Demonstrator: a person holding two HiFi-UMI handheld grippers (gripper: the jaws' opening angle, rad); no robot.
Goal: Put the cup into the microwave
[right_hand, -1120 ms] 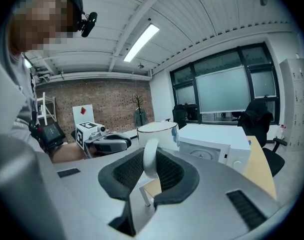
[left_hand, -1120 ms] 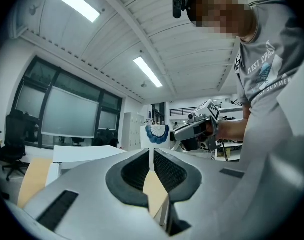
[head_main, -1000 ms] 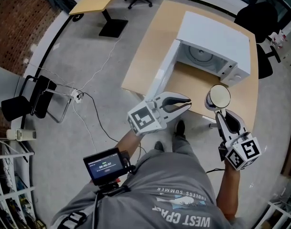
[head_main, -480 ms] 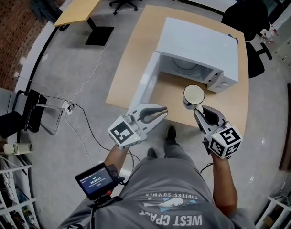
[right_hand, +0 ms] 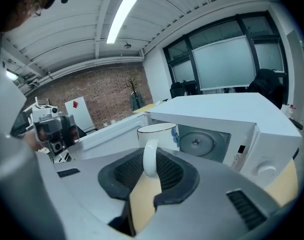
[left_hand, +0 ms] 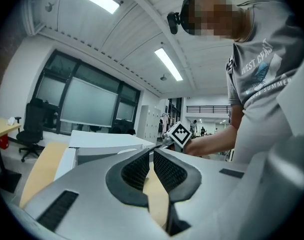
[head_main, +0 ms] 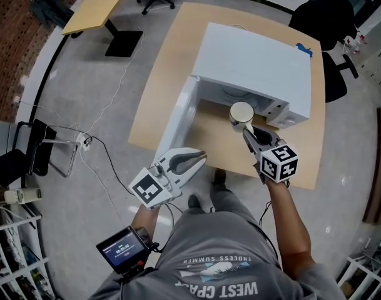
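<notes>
A white cup (head_main: 241,113) with a dark rim hangs upright in front of the open white microwave (head_main: 253,61), just outside its cavity. My right gripper (head_main: 248,130) is shut on the cup's handle (right_hand: 150,159), which stands between the pads in the right gripper view. There the cup (right_hand: 159,134) is in front of the cavity and its turntable (right_hand: 200,143). The microwave door (head_main: 177,114) is swung open to the left. My left gripper (head_main: 189,159) hovers at the table's near edge beside the door, jaws together and holding nothing.
The microwave sits on a wooden table (head_main: 168,61). Black office chairs (head_main: 328,14) stand behind it, and a second desk (head_main: 93,8) is at the far left. Cables (head_main: 109,130) and a folding chair (head_main: 27,158) are on the grey floor at left.
My right gripper has carried the cup forward and down, from the table's near edge to the microwave's opening. The left gripper drifted a little left and stayed shut.
</notes>
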